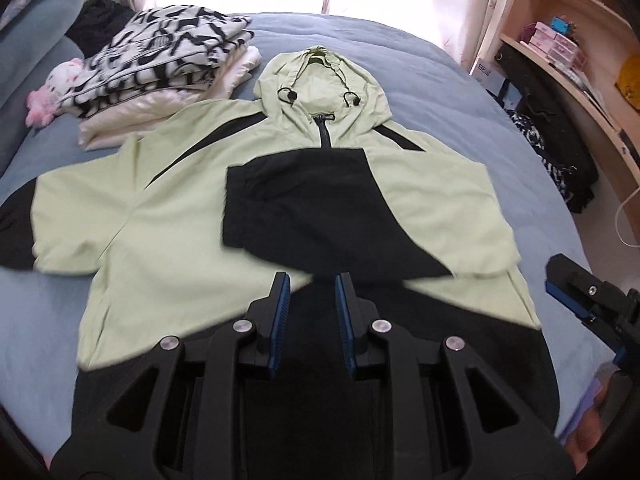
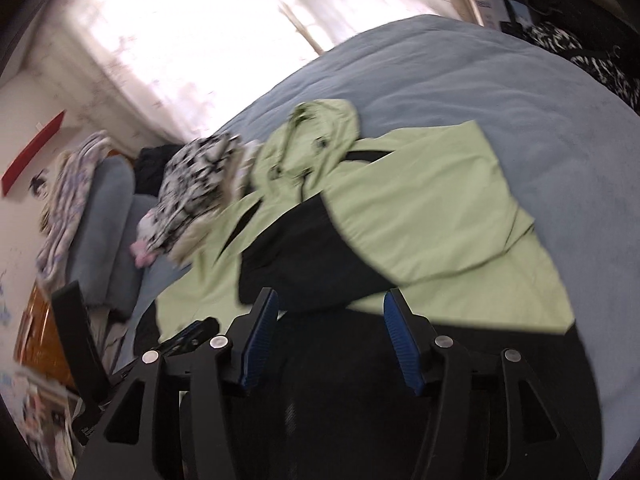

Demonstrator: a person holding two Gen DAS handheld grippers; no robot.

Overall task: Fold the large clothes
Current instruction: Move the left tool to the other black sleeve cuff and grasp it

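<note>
One hooded jacket [image 1: 168, 208], pale green with black panels, lies front up across the middle of the left wrist view, spread on a blue bed cover [image 1: 440, 92]. Its hood [image 1: 320, 76] points toward the top of the frame, with two black cord toggles below the opening and one short black zipper [image 1: 326, 132] running down from the neck. One sleeve [image 1: 304, 208] is folded across the chest, its black cuff end lying left of centre; the other sleeve [image 1: 60, 208] stretches out flat to the left edge. The black hem band fills the lower middle of the frame.

Two grippers show. The left gripper [image 1: 311, 280] sits at the bottom centre of its own view, above the hem, its blue-padded fingers set a little apart with nothing between them. The right gripper [image 2: 330, 300] hangs over the same hem in its own view, fingers spread wide and empty; its tip also appears at the lower right edge of the left wrist view.

In the upper left of the left wrist view sits one pile of folded clothes [image 1: 168, 52]: a black-and-white patterned piece on top of a cream one. One pink and white soft toy [image 1: 52, 88] lies just left of it. At the upper right stands one wooden shelf unit [image 1: 600, 92] holding small boxes and books.
</note>
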